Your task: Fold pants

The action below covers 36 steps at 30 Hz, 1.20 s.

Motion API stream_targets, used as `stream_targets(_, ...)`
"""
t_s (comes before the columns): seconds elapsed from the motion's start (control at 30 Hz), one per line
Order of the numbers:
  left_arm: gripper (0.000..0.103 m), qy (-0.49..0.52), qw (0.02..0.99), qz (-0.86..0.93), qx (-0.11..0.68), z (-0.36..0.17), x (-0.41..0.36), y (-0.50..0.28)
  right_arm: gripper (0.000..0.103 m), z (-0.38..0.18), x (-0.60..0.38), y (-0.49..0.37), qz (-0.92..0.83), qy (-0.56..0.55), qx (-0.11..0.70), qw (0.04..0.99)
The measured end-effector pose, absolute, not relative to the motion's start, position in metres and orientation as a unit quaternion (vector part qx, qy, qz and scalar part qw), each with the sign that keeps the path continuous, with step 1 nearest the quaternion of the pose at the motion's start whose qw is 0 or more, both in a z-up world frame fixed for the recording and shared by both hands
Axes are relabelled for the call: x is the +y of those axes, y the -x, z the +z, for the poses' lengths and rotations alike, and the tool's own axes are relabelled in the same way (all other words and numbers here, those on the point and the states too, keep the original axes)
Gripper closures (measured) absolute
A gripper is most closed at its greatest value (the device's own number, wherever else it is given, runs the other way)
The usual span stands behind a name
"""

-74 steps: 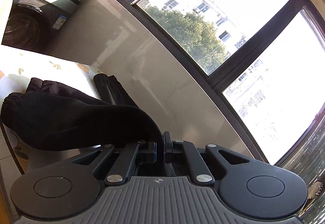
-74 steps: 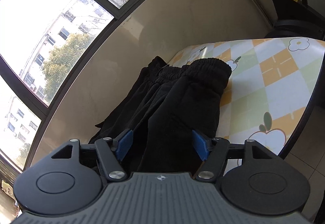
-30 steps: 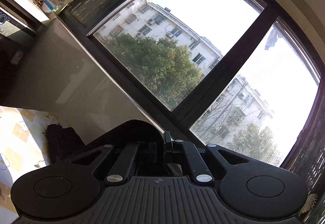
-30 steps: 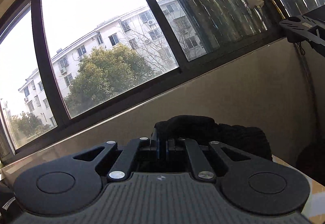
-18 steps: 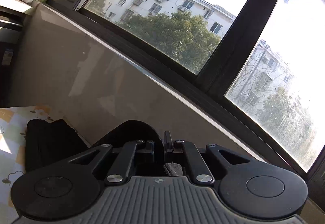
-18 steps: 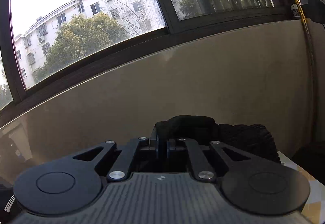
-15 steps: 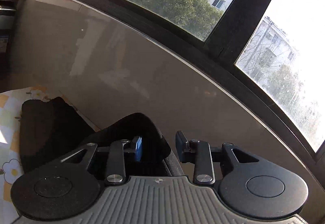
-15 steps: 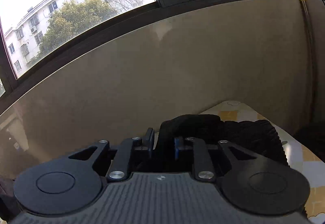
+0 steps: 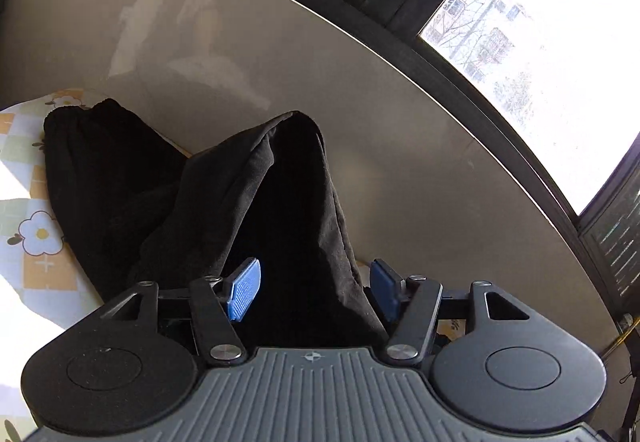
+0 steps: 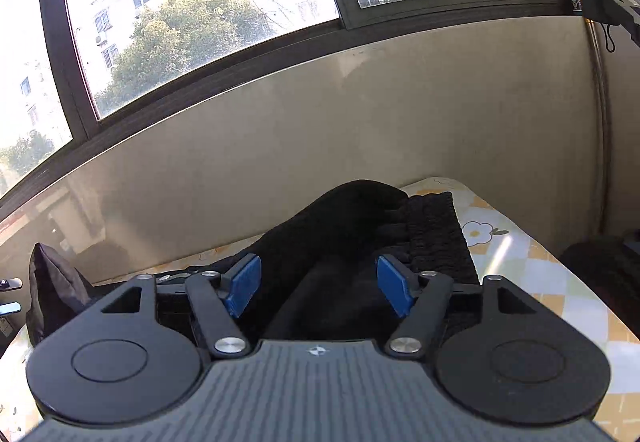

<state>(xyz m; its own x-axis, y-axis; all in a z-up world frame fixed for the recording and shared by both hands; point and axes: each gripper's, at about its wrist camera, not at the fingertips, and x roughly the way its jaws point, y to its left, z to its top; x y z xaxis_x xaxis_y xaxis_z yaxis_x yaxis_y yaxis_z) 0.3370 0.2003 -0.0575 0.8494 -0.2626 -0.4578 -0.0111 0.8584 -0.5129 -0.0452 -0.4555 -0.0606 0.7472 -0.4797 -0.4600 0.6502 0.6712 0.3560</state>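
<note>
Toward the left of the table with the checked, flower-printed cloth (image 9: 40, 201), along its far edge by the beige wall, lie the black, soft knit pants (image 9: 120, 181). In the left wrist view one gathered end rests flat near the far left corner, while a fold of the same cloth stands up in a limp peak right in front of the left gripper (image 9: 312, 292). That gripper's jaws are opening and stand fairly wide; the cloth hangs between the blue pads (image 9: 243, 289) and may brush them, but they do not pinch it.

The fabric looks light, floppy and thick enough to bunch. In my judgement it will sag and slide wherever it is not supported, and it will not keep a crease by itself. The sensible holds are the firmer parts: the ribbed waistband and the cuffs, or a doubled edge at each end of a fold, taken with both tools at once so the layers stay level.

Further right, in the right wrist view, the right gripper (image 10: 318, 290) also has its jaws opening, wide, above a rounded heap of the pants, with the ribbed elastic waistband (image 10: 436, 238) just beyond its right pad, toward the table's far right corner. Nothing is clamped there either.

No containers are in view.
</note>
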Motion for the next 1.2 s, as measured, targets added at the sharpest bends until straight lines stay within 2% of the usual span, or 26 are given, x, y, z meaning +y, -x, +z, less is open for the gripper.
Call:
stream_targets(0.2,0.038,0.248,0.907,-0.096,0.328,-0.091,0.179,-0.305,0.031,-0.089,-0.443,0.074,-0.332,-0.315,0.200,0.866)
stream_targets(0.37,0.038,0.247,0.902,-0.100,0.340,-0.094,0.177,-0.295,0.031,-0.116,-0.445,0.074,-0.305,-0.383,0.220,0.844)
stream_targets(0.43,0.038,0.245,0.903,-0.095,0.340,-0.097,0.174,-0.292,0.035,-0.123,-0.449,0.071,-0.294,-0.401,0.218,0.840)
stream_targets(0.47,0.038,0.246,0.903,-0.093,0.340,-0.096,0.175,-0.291,0.046,-0.126,-0.451,0.071,-0.293,-0.407,0.214,0.838)
stream_targets(0.5,0.038,0.247,0.902,-0.092,0.341,-0.095,0.174,-0.295,0.063,-0.127,-0.455,0.069,-0.298,-0.410,0.214,0.835)
stream_targets(0.53,0.038,0.247,0.902,-0.090,0.342,-0.095,0.173,-0.299,0.072,-0.129,-0.460,0.070,-0.304,-0.414,0.209,0.832)
stream_targets(0.57,0.038,0.248,0.901,-0.088,0.344,-0.095,0.173,-0.298,0.088,-0.130,-0.466,0.073,-0.305,-0.420,0.199,0.831)
stream_targets(0.67,0.038,0.252,0.900,-0.078,0.348,-0.092,0.173,-0.300,0.097,-0.131,-0.483,0.087,-0.322,-0.436,0.169,0.823)
stream_targets(0.93,0.038,0.295,0.881,-0.071,0.363,-0.094,0.164,-0.290,0.098,-0.117,-0.527,0.090,-0.376,-0.395,0.148,0.825)
stream_targets(1.2,0.038,0.310,0.874,-0.122,0.355,-0.093,0.104,-0.296,0.098,-0.114,-0.560,0.080,-0.466,-0.359,0.134,0.797)
